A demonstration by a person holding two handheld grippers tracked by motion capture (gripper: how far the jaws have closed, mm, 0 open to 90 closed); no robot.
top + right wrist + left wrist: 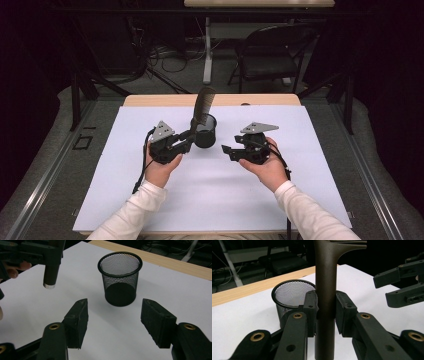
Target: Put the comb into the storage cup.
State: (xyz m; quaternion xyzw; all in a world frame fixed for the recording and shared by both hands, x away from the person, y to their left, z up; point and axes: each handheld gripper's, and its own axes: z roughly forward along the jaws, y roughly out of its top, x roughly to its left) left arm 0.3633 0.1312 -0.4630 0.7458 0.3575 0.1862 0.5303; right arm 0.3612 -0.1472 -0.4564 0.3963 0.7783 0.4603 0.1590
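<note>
Two grippers hang over the white sheet (300,190) that covers the desk. The left gripper (186,136) squeezes the handle of a dark comb (203,106), and its pads press on both sides of that handle. The comb stands almost straight up, teeth at the top, just in front of the mesh cup (206,131). The cup sits near the far edge of the desk, about in the middle. In the right gripper view the comb's handle end (50,273) hangs above the sheet, left of the cup (120,277) and not touching it.

The right gripper (226,150) holds nothing. Its jaws stand apart, about half open, pointing at the cup.

The comb looks light, hard and smooth, so it could slip or turn. The thick handle is the best place to hold, not the thin teeth. The cup looks light too and may tip if bumped.
</note>
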